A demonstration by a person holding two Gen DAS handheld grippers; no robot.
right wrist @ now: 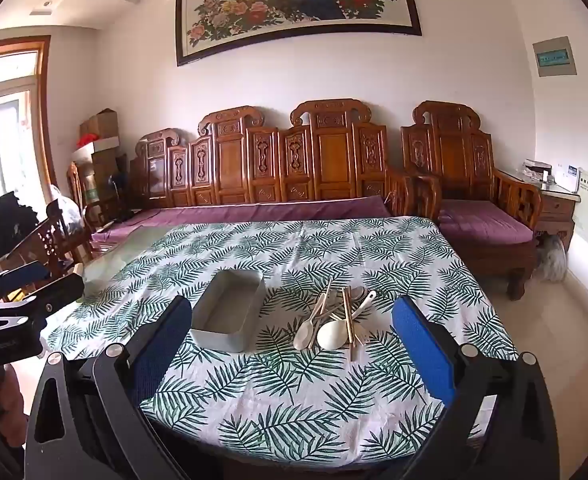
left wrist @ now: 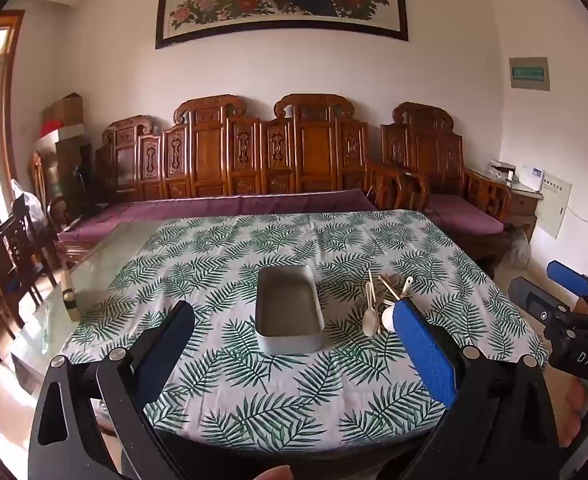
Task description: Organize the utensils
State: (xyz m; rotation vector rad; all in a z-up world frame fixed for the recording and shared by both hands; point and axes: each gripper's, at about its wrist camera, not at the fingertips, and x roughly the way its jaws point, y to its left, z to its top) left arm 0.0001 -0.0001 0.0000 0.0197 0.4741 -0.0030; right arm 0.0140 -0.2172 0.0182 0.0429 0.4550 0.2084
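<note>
A grey rectangular metal tray [left wrist: 288, 341] [right wrist: 219, 340] stands empty on the leaf-print tablecloth. To its right lies a heap of utensils [left wrist: 382, 300] [right wrist: 340, 316]: white spoons [right wrist: 331, 335] and wooden chopsticks [right wrist: 348, 320], crossing each other. My left gripper [left wrist: 294, 340] is open and empty, held above the table's near edge, the tray between its fingers in view. My right gripper [right wrist: 290, 336] is open and empty, also back from the table, and shows at the right of the left wrist view [left wrist: 566, 300]. The left gripper shows in the right wrist view [right wrist: 34, 292].
The tablecloth [left wrist: 294, 400] [right wrist: 294, 400] covers a glass-topped table, bare glass [left wrist: 106, 256] at its left. A carved wooden sofa [left wrist: 254, 160] with purple cushions runs behind the table, an armchair [right wrist: 474, 184] at the right. Dark wooden chairs [left wrist: 10, 256] stand at the left.
</note>
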